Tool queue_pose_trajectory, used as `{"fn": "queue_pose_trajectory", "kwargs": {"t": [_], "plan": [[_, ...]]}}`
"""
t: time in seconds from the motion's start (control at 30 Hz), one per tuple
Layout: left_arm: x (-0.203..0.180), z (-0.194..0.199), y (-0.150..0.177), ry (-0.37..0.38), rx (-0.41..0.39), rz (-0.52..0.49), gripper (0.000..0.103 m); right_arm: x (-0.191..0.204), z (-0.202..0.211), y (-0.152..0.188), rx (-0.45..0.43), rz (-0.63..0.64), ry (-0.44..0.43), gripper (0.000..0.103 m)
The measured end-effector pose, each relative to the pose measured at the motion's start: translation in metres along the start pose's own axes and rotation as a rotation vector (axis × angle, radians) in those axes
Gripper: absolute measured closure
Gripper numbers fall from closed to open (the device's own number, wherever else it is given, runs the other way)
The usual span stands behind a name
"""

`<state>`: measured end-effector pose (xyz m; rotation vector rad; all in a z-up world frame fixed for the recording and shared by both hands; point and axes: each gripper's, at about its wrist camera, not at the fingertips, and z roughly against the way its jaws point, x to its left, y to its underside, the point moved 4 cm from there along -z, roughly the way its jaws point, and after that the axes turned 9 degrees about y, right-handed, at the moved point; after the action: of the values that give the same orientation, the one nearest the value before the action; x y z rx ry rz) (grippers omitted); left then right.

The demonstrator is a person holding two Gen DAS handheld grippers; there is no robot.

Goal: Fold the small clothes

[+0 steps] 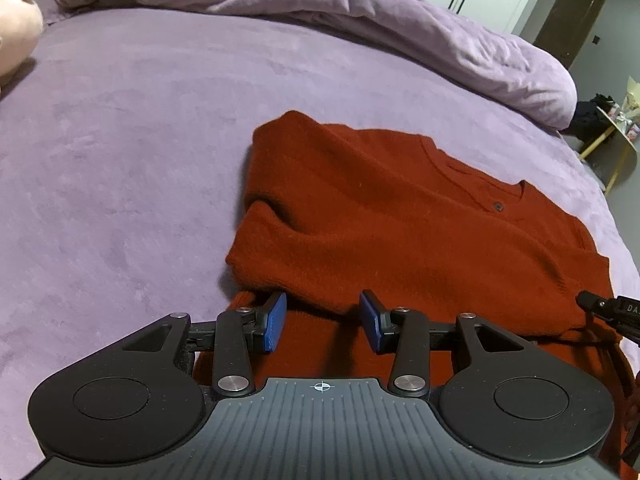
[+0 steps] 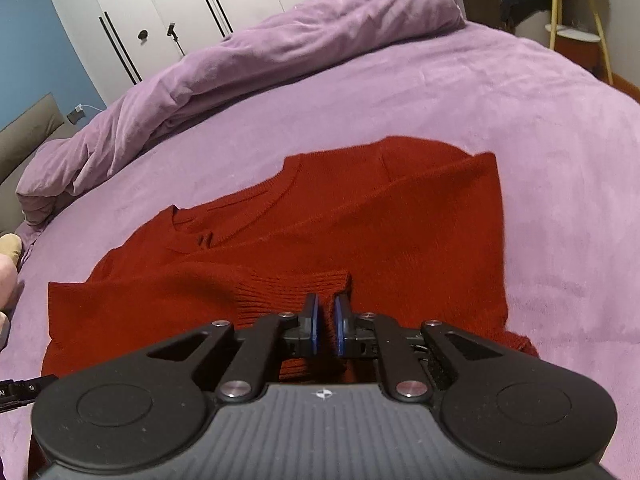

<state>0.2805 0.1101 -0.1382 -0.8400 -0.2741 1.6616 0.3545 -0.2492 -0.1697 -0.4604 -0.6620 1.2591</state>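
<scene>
A red knit sweater (image 1: pixel 400 220) lies on the purple bedsheet (image 1: pixel 120 160), one sleeve folded across its body. My left gripper (image 1: pixel 322 322) is open and empty, its blue pads just above the sweater's near edge. In the right wrist view the sweater (image 2: pixel 360 220) fills the middle, a ribbed sleeve cuff (image 2: pixel 304 284) lying across it. My right gripper (image 2: pixel 325 326) is nearly closed, with red fabric between the pads just below the cuff. The right gripper's tip also shows at the right edge of the left wrist view (image 1: pixel 608 308).
A rumpled purple duvet (image 1: pixel 360 20) lies along the far side of the bed. A pink plush toy (image 1: pixel 16 28) sits at the far left. White wardrobe doors (image 2: pixel 180 8) stand behind, and a small side table (image 2: pixel 576 20) stands off the bed's right corner.
</scene>
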Motion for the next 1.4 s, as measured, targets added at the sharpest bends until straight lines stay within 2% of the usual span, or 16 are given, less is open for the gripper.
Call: {"fn": "queue_pose_trajectory", "kwargs": {"t": [0.13, 0.23, 0.4, 0.47, 0.53, 0.6, 0.7, 0.77, 0.83, 0.9, 1.03, 1.13, 1.23, 1.27, 1.3, 1.4], "plan": [[-0.003, -0.002, 0.0, -0.006, 0.008, -0.013, 0.058, -0.002, -0.003, 0.001, 0.024, -0.02, -0.008, 0.092], [-0.004, -0.004, -0.001, -0.009, 0.015, -0.015, 0.058, -0.004, -0.006, -0.001, 0.044, -0.071, -0.048, 0.08], [-0.006, -0.006, -0.003, -0.015, 0.025, -0.014, 0.058, 0.003, -0.012, -0.004, 0.054, -0.081, -0.083, 0.077], [-0.006, -0.006, -0.004, -0.018, 0.026, -0.016, 0.058, 0.008, -0.014, -0.004, 0.053, -0.062, -0.087, 0.08], [-0.007, -0.006, -0.005, -0.018, 0.025, -0.016, 0.058, 0.011, -0.014, -0.005, 0.044, -0.046, -0.087, 0.099], [-0.007, -0.006, -0.008, -0.02, 0.021, -0.017, 0.058, 0.016, -0.008, -0.009, -0.009, -0.006, -0.07, 0.099], [-0.009, -0.005, -0.014, -0.034, 0.01, -0.02, 0.058, 0.02, 0.017, -0.023, -0.183, 0.077, 0.019, 0.1], [-0.012, -0.007, -0.018, -0.026, 0.012, -0.022, 0.058, 0.011, 0.024, -0.032, -0.245, 0.079, 0.115, 0.1], [-0.016, -0.01, -0.021, -0.025, 0.012, -0.024, 0.057, 0.001, 0.021, -0.036, -0.252, 0.104, 0.214, 0.1], [-0.02, -0.012, -0.023, -0.041, 0.003, -0.04, 0.057, -0.01, 0.011, -0.035, -0.211, 0.113, 0.273, 0.1], [-0.025, -0.023, -0.025, -0.054, 0.012, -0.062, 0.055, -0.022, 0.003, -0.03, -0.166, 0.091, 0.254, 0.1], [-0.027, -0.028, -0.027, -0.074, 0.02, -0.083, 0.055, -0.017, 0.006, -0.033, -0.214, 0.143, 0.266, 0.1], [-0.029, -0.033, -0.028, -0.096, 0.026, -0.096, 0.055, -0.014, 0.0, -0.037, -0.281, 0.233, 0.423, 0.103], [-0.029, -0.034, -0.027, -0.103, 0.029, -0.101, 0.054, -0.017, -0.004, -0.038, -0.272, 0.24, 0.447, 0.103], [-0.03, -0.035, -0.027, -0.109, 0.033, -0.106, 0.054, -0.022, -0.006, -0.04, -0.239, 0.214, 0.432, 0.103], [-0.033, -0.038, -0.024, -0.128, 0.039, -0.139, 0.053, -0.036, 0.004, -0.039, -0.16, 0.028, 0.249, 0.101]]}}
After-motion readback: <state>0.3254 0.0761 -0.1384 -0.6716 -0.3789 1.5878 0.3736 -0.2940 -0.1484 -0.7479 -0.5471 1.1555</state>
